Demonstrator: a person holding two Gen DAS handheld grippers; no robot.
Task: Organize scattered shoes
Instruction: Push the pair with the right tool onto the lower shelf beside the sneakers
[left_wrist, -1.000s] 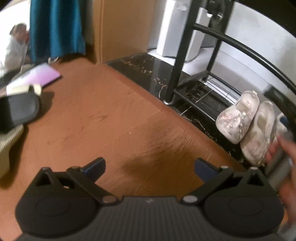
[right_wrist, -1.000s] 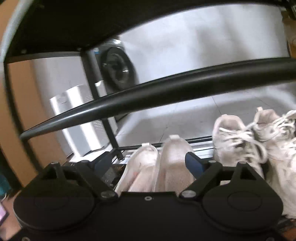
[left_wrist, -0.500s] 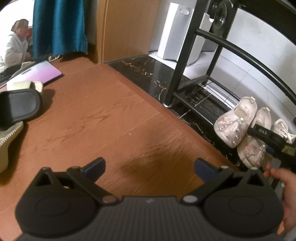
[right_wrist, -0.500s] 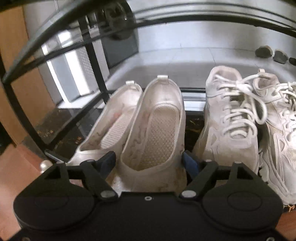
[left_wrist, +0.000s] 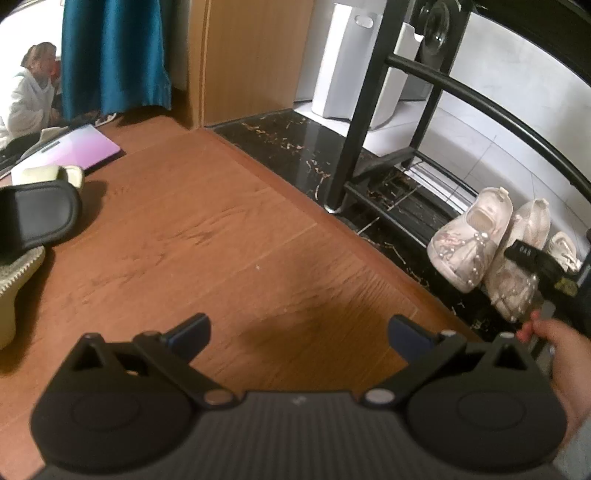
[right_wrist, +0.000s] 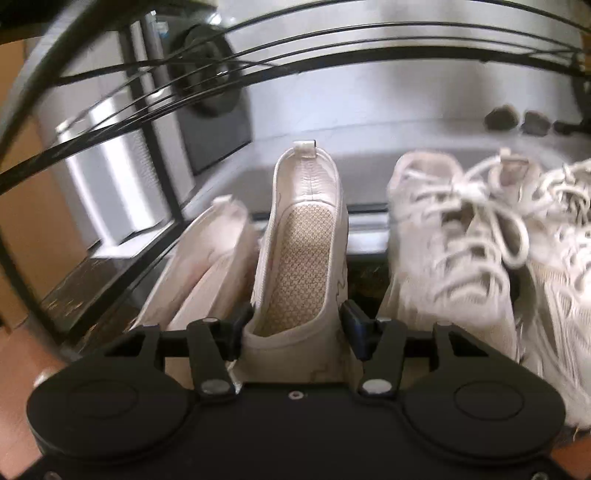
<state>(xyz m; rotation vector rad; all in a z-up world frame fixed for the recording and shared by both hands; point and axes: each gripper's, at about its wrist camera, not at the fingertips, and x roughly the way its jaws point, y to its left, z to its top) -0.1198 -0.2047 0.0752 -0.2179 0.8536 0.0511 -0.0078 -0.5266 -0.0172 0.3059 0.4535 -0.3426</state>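
- Wood floor (left_wrist: 221, 240) fills the left wrist view, running up to a dark marble strip (left_wrist: 295, 147) below the rack.
- Black metal rack (left_wrist: 347, 147) stands on that strip; its upper tiers are cut off in both views, and in the right wrist view its bars are blurred.
- Sneakers (right_wrist: 454, 243), a white laced pair, sit on the bottom tier to the right; the far one is cut off by the frame edge and both are smeared by blur.
- Black slide (left_wrist: 37, 214) lies at the left edge on the floor, half out of frame, with a pale shoe (left_wrist: 18, 280) under it that is hard to make out.
- Flat (right_wrist: 299, 258), a white slip-on, sits on the bottom tier, long axis running away from the right camera, heel tab at the far end, toe hidden under the gripper body.
- Second flat (right_wrist: 207, 258) lies just to its left, parallel, partly hidden and blurred.
- Left hand-held gripper (left_wrist: 297, 332) hangs over bare floor, jaws wide, holding nothing.
- Right hand-held gripper (right_wrist: 297, 317) straddles the flat, jaws closing; the pads sit at its sides, but whether they press yet I cannot tell.
- Right hand (left_wrist: 561, 354) shows at the edge of the left wrist view, mostly cut off.
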